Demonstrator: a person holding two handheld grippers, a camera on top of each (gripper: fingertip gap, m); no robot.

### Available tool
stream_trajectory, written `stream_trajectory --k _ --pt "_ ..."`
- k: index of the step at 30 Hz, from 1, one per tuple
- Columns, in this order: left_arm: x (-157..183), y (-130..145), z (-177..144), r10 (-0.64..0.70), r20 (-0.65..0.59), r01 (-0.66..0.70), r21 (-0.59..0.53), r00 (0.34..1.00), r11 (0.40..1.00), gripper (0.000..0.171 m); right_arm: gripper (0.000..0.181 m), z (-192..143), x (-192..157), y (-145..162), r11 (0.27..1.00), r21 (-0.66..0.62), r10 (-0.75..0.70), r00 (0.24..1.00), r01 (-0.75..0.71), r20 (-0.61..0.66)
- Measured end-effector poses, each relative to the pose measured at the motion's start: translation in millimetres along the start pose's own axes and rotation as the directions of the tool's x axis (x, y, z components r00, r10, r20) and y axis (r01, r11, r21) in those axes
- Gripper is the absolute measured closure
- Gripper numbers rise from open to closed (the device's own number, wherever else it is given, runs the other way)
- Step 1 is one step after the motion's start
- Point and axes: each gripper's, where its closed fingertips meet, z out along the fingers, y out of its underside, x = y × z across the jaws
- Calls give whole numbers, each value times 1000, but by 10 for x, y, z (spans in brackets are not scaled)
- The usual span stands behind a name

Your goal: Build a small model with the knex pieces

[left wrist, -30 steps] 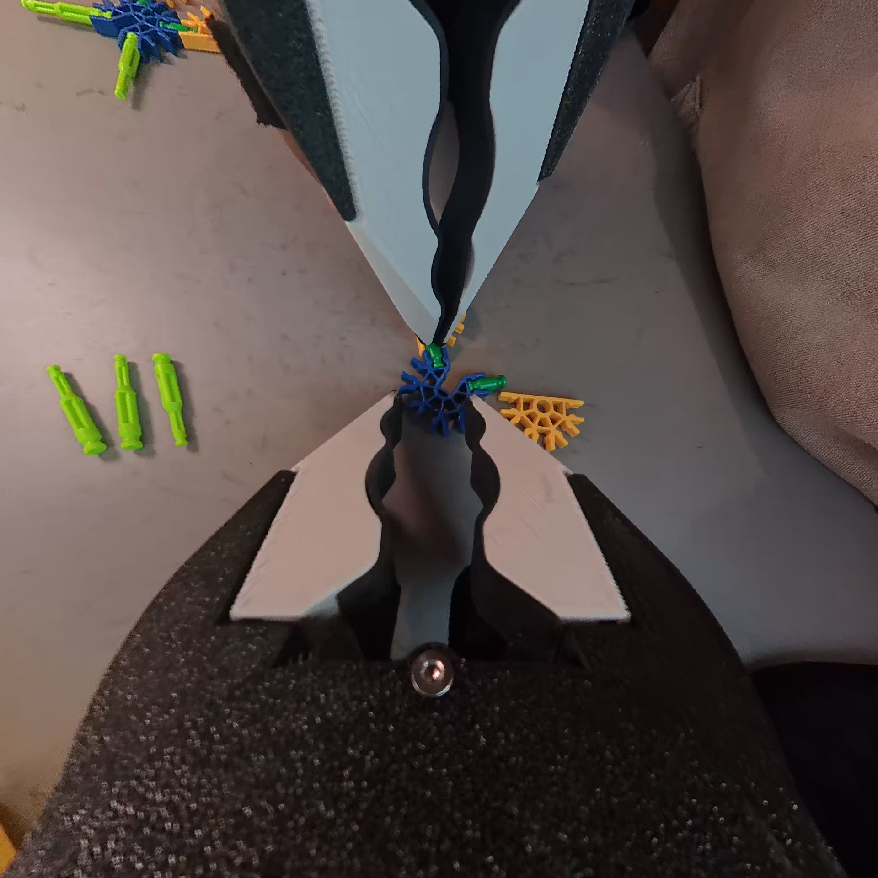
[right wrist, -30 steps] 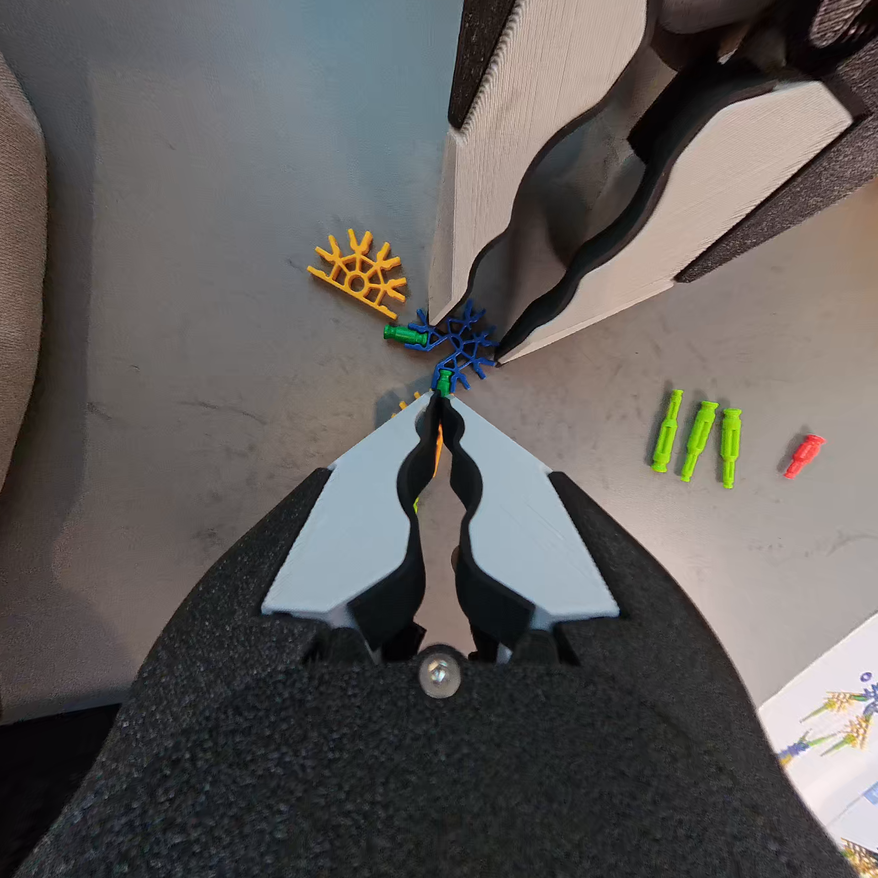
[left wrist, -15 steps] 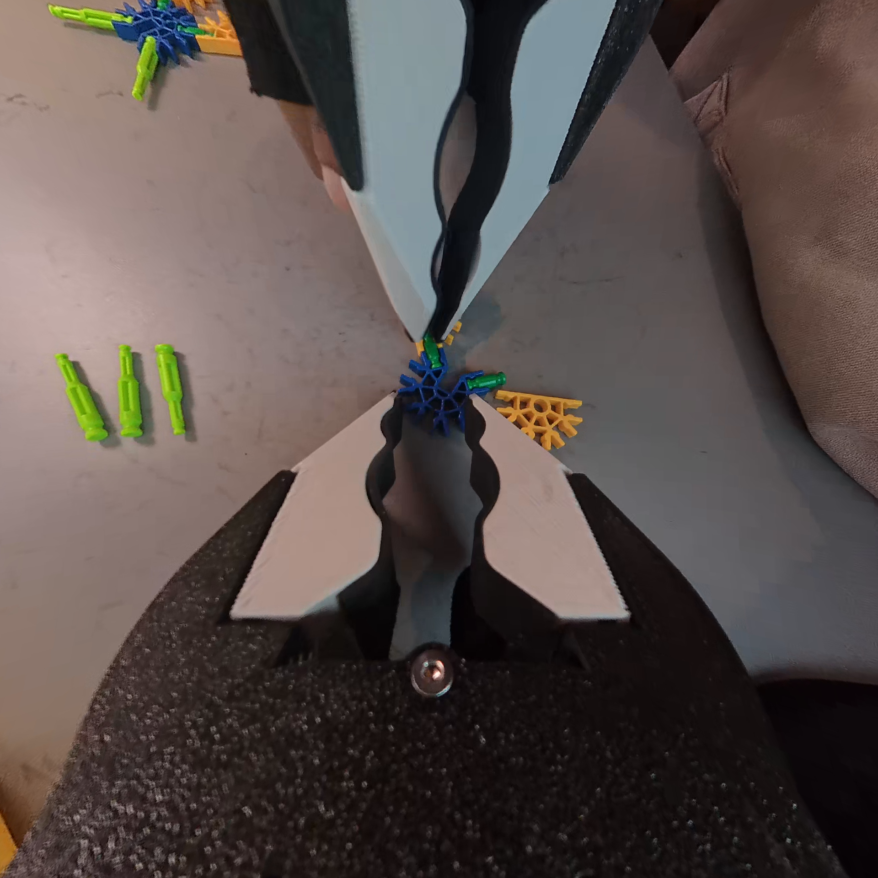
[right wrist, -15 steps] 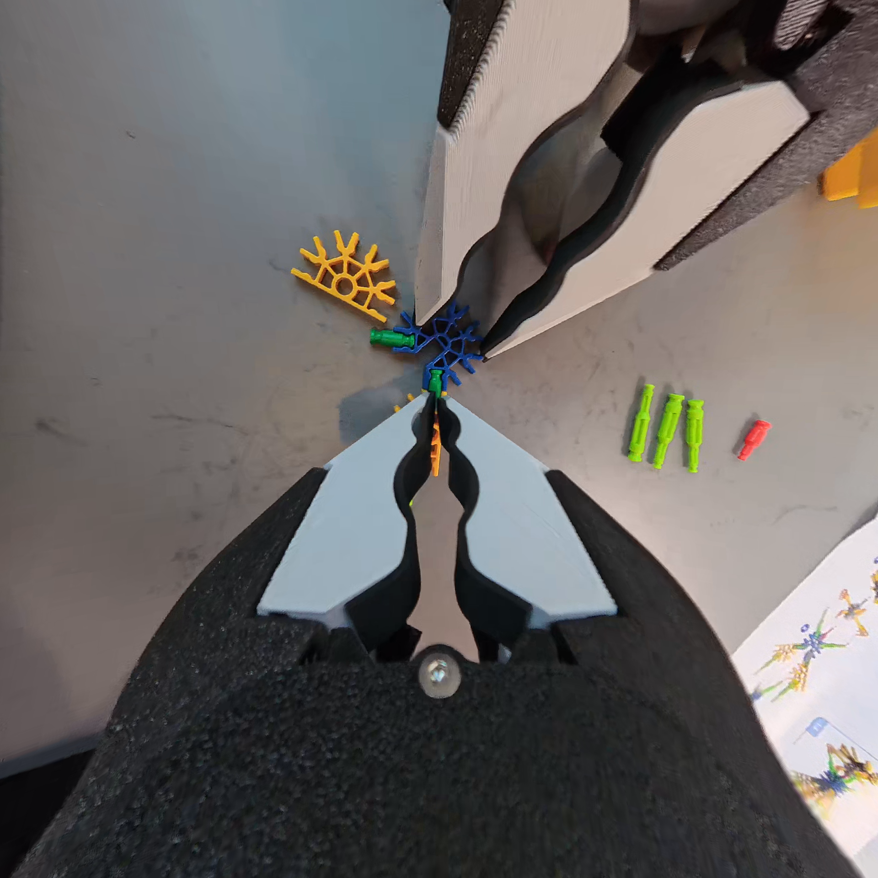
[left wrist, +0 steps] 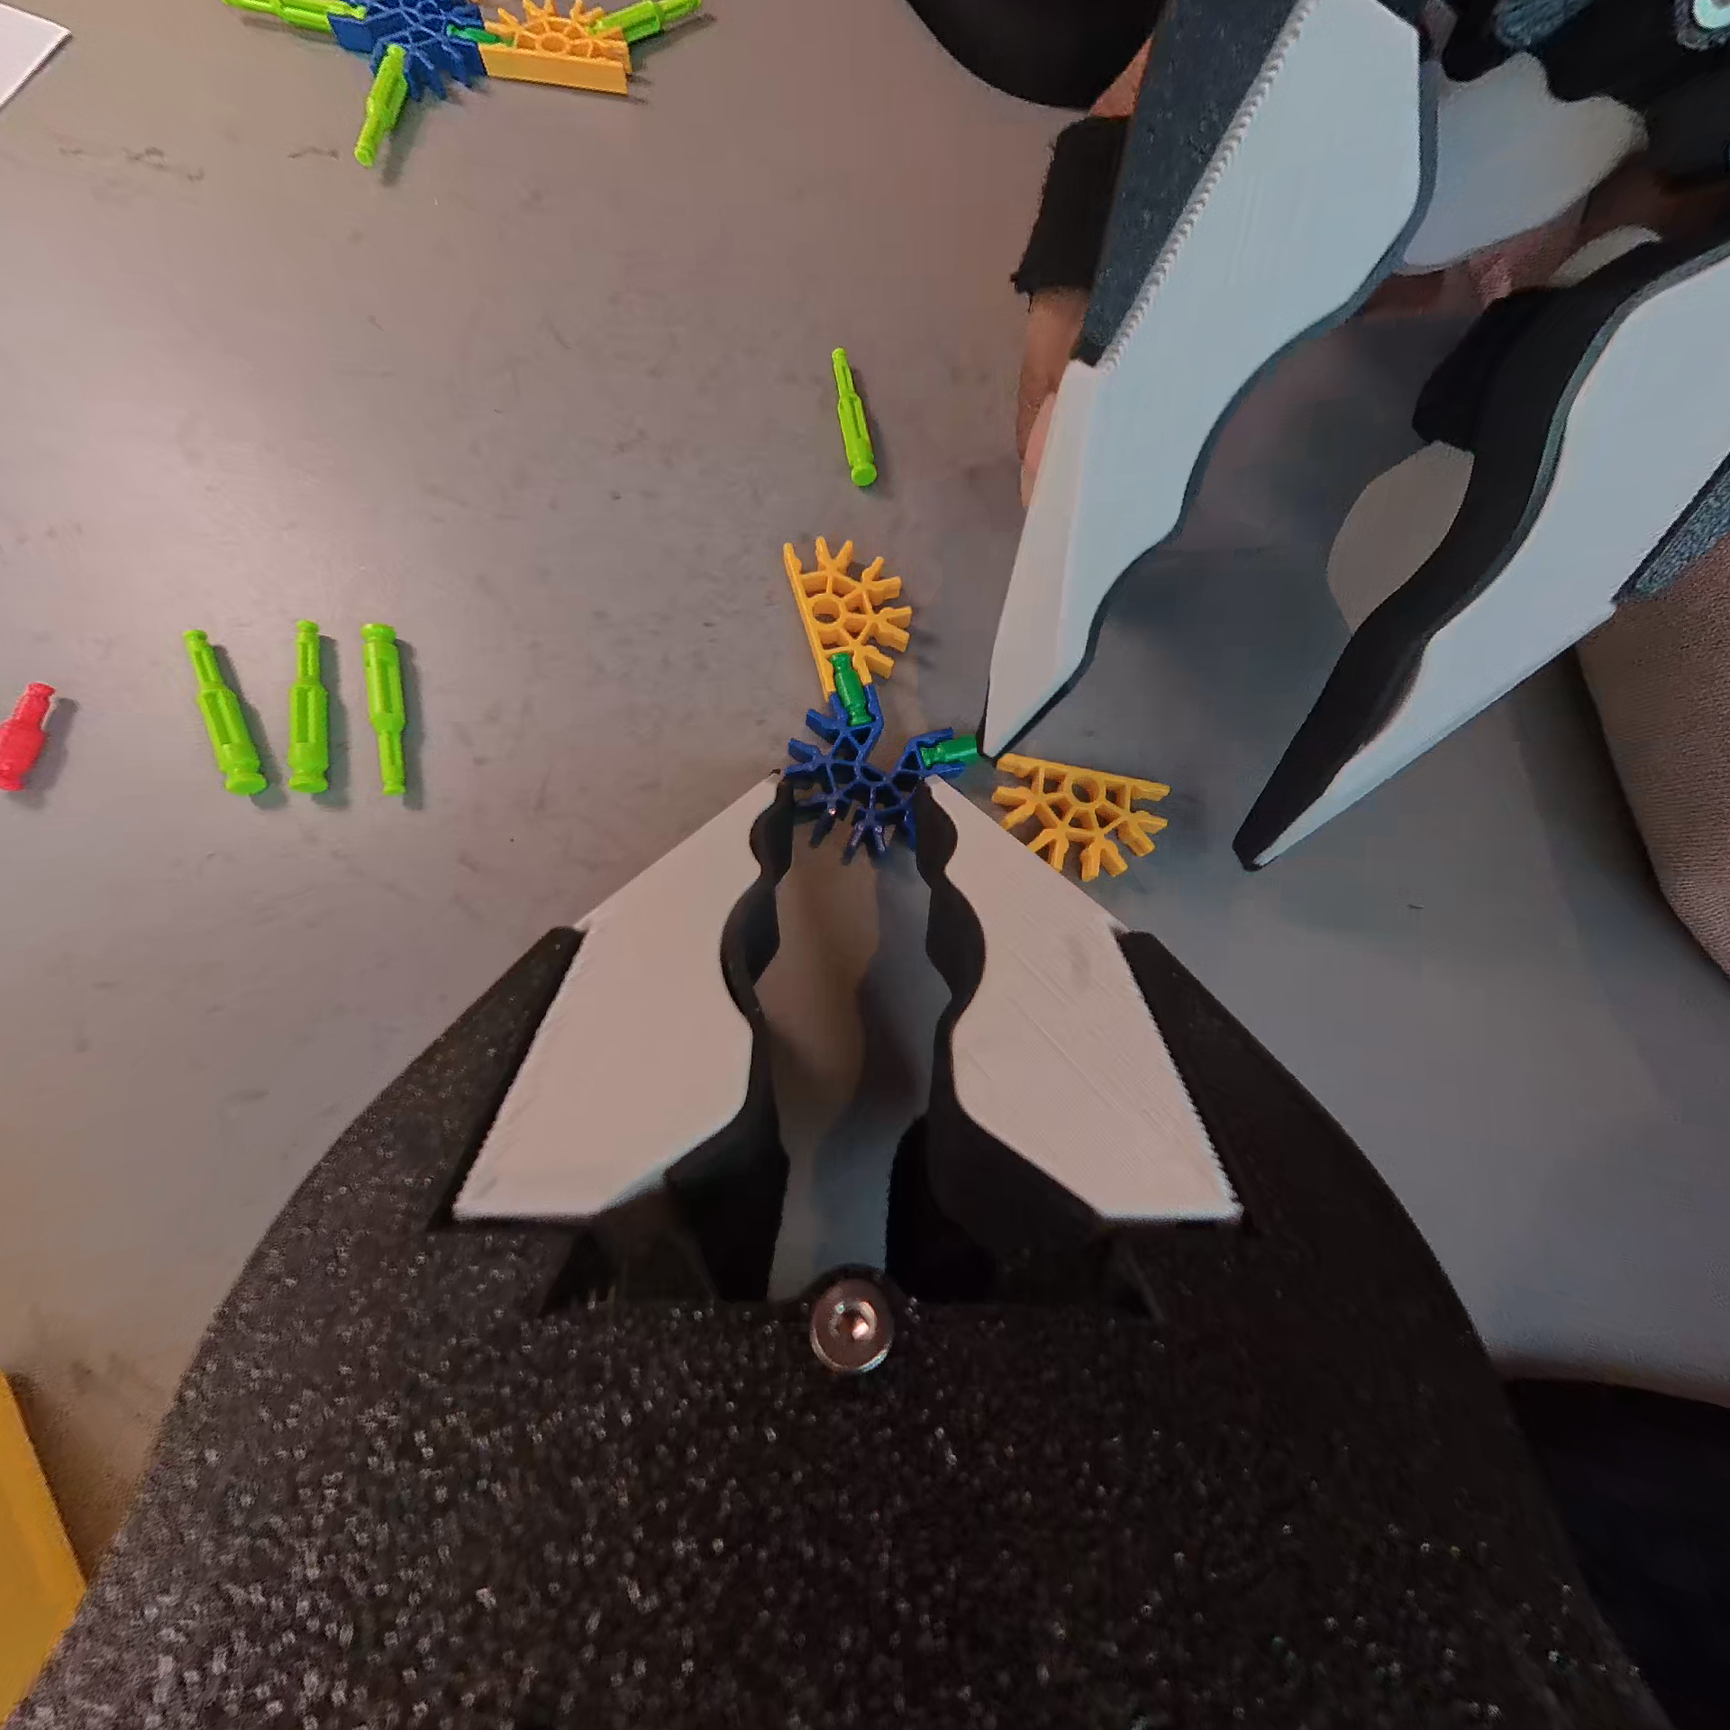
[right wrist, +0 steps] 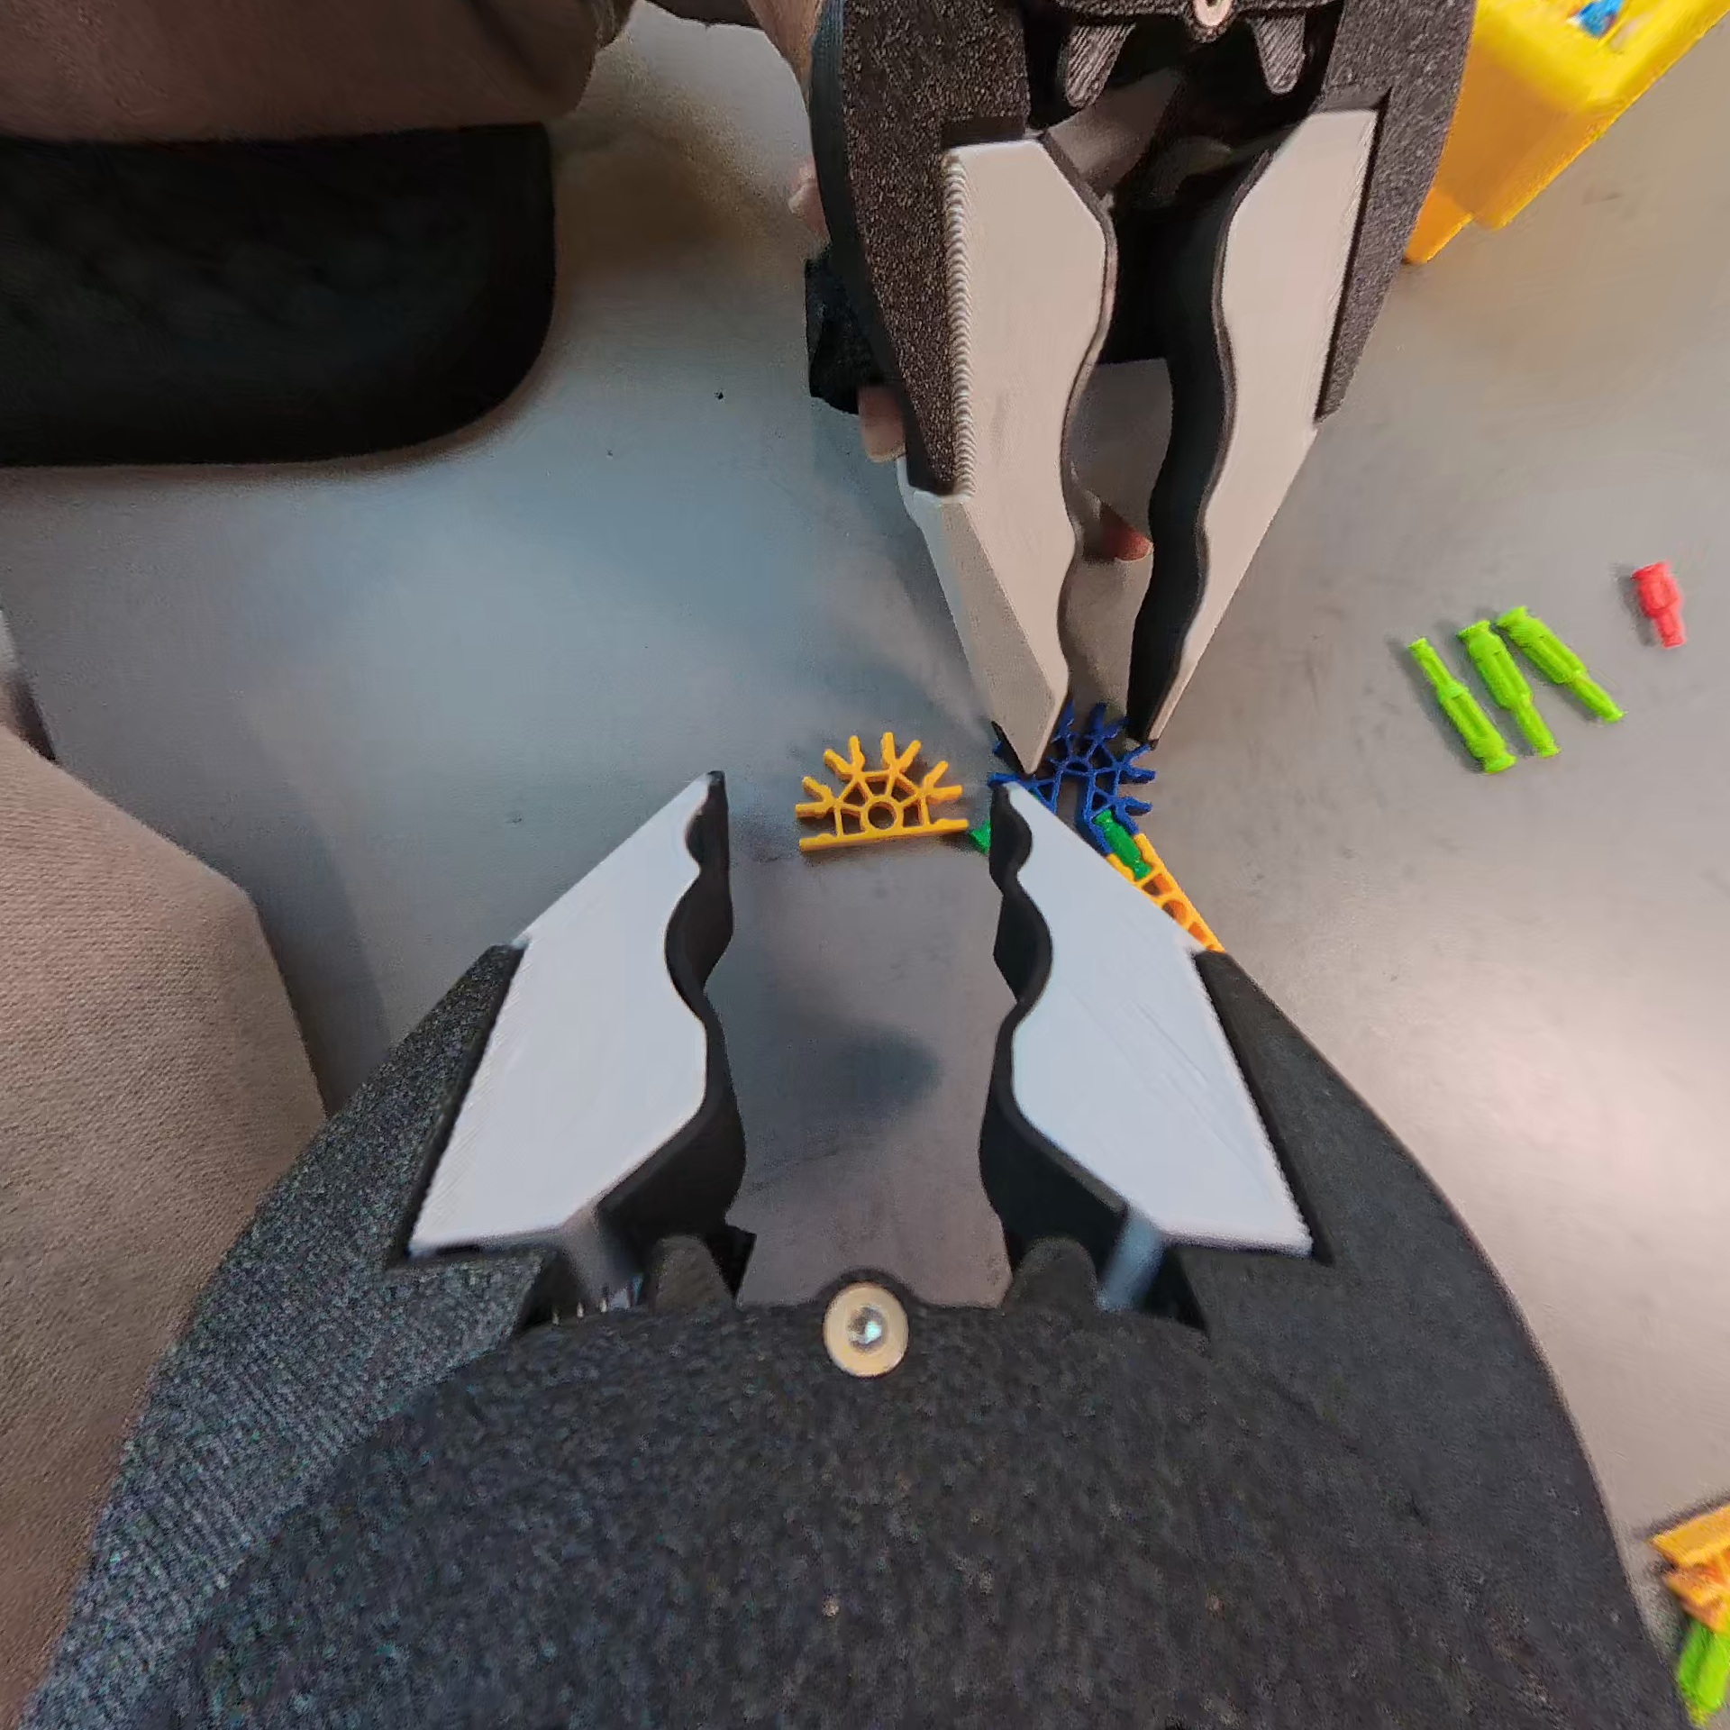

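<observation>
My left gripper [left wrist: 852, 791] is shut on a blue snowflake connector [left wrist: 847, 782], low over the grey table [left wrist: 562, 374]. Two dark green short rods [left wrist: 852, 693] [left wrist: 947, 751] are plugged into the connector. The far rod joins a yellow half-round connector [left wrist: 847, 613]. A second yellow half-round connector [left wrist: 1081, 810] lies loose on the table to the right. My right gripper [right wrist: 857, 791] is open and empty, its fingers either side of that loose yellow connector [right wrist: 880, 800]. The right wrist view shows the left gripper [right wrist: 1091, 744] pinching the blue connector [right wrist: 1086, 758].
Three lime rods [left wrist: 304, 707] and a red short rod [left wrist: 26, 735] lie to the left. A single lime rod [left wrist: 854, 421] lies beyond. A built blue, yellow and lime piece [left wrist: 468, 42] sits far back. A yellow box [right wrist: 1535, 112] and brown fabric [left wrist: 1666, 796] border the table. The single lime rod [left wrist: 854, 421] is about equally far from each gripper, around 9 centimetres.
My right gripper was shut at the green rod and yellow connector by the blue one. It has let go, opened wide and swung right to the loose yellow connector. The left gripper keeps its hold.
</observation>
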Motion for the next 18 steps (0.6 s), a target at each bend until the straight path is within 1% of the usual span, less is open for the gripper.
stream_trajectory --k 2,4,6,8,10,12,13,14,16,18 --pt "-3 14 -16 -1 11 1 2 1000 1000 146 138 34 -24 -31 999 9 -42 999 42 -11" --pt "-2 28 -32 -6 17 6 5 1000 1000 146 149 42 -43 34 996 -30 -79 997 79 21" --pt "-1 42 -49 -6 29 6 4 1000 1000 146 159 -13 14 116 989 -57 -135 990 137 34" --pt "21 57 -66 0 33 0 2 999 1000 146 168 -114 -14 236 975 -75 -200 972 210 123" --pt "46 70 -78 1 33 -1 5 999 1000 146 171 -216 46 398 947 -93 -290 944 306 158" --pt "96 84 -83 -12 12 12 7 1000 1000 146 170 -314 139 477 944 -94 -300 942 316 152" --pt "117 88 -85 -14 8 14 8 1000 1000 145 164 -358 167 487 953 -95 -273 950 289 149" --pt "122 92 -87 -13 13 13 10 1000 1000 144 156 -393 160 453 966 -79 -234 961 247 149" --pt "126 97 -94 -15 20 15 13 1000 1000 144 148 -414 55 293 988 -19 -151 976 156 157" --pt "127 101 -97 -27 19 26 15 999 1000 144 143 -323 -60 141 996 21 -87 986 85 140"
